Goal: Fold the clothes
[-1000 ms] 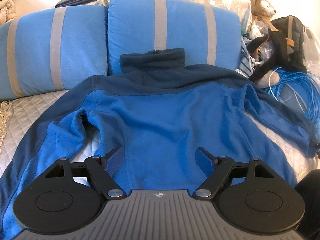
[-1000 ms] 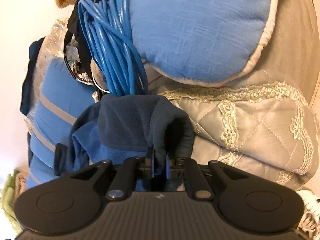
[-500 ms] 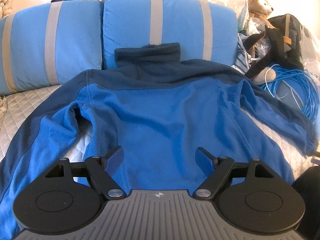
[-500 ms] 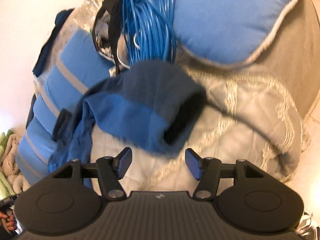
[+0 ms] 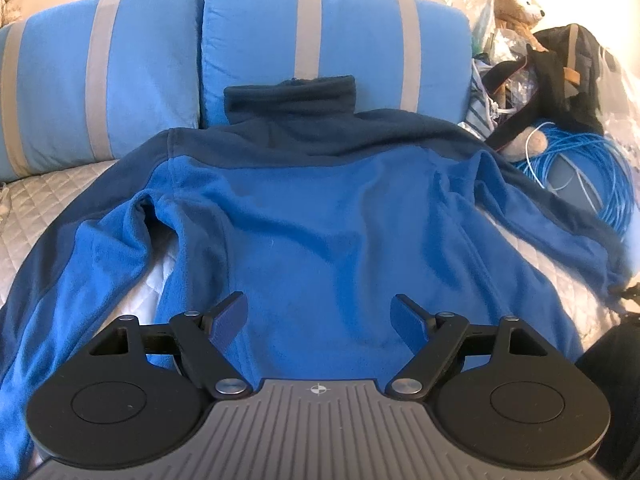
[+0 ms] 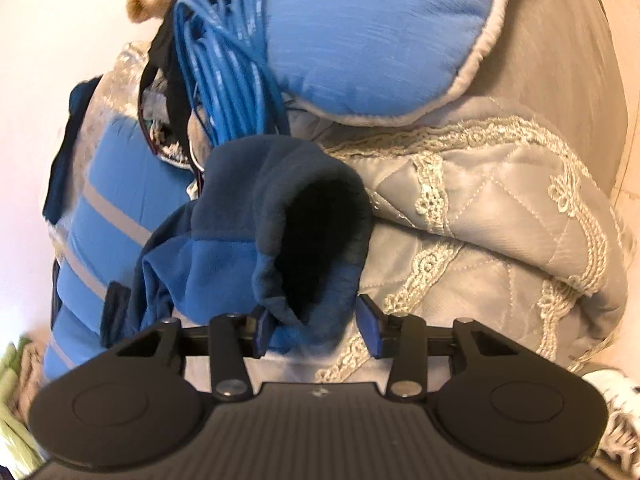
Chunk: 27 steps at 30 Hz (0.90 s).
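A blue fleece jacket [image 5: 320, 220] with navy collar and shoulders lies spread back-up on the quilted sofa cover, both sleeves stretched out. My left gripper [image 5: 320, 316] is open and empty, hovering over the jacket's lower hem. In the right wrist view, the cuff [image 6: 316, 240] of the right sleeve gapes open right in front of my right gripper [image 6: 316, 332]. The jaws stand open with the cuff's lower edge between them, not clamped.
Two blue striped cushions [image 5: 332, 44] stand behind the collar. A coil of blue cable [image 5: 592, 184], a black bag [image 5: 568, 72] and a teddy bear [image 5: 516, 4] lie at the right. A blue pillow [image 6: 380, 28] rests on the grey lace-trimmed cover [image 6: 500, 220].
The right gripper let go of the sleeve cuff, pulled back, then moved in again with its jaws open around the cuff edge. The left gripper stayed open and drifted slightly.
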### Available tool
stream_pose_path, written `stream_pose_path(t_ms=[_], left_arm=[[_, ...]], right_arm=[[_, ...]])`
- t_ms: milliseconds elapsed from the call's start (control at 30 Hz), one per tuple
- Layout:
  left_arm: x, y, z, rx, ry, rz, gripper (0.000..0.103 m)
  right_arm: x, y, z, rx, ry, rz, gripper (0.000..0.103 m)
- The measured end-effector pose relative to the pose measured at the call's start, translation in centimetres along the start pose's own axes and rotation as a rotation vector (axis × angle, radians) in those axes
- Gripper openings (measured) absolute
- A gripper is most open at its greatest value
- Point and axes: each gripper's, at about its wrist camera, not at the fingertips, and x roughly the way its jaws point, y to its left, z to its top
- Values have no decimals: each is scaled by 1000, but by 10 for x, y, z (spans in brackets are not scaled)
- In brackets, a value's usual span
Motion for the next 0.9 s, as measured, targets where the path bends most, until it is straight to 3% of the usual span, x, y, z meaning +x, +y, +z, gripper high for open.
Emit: stream_pose_path(t_ms=[133, 200, 433, 733, 833, 900], left_arm=[[2, -1, 0, -2, 0, -3, 78], [3, -2, 0, -1, 1, -4, 78], [2, -6, -2, 3, 2, -14, 78], [1, -7, -1, -28, -8, -36, 78], [0, -12, -2, -28, -13, -51, 78], [-2, -15, -3, -22, -14, -62, 78]], right_arm=[[1, -10, 0, 90, -16, 28, 51], [2, -13, -3, 125, -28, 39, 32], [-6, -3, 0, 139, -20, 53, 15], [-47, 61, 19, -54, -22, 67, 13], [-47, 76, 23, -148, -4, 0, 14], [-45, 70, 22, -150, 13, -33, 20]])
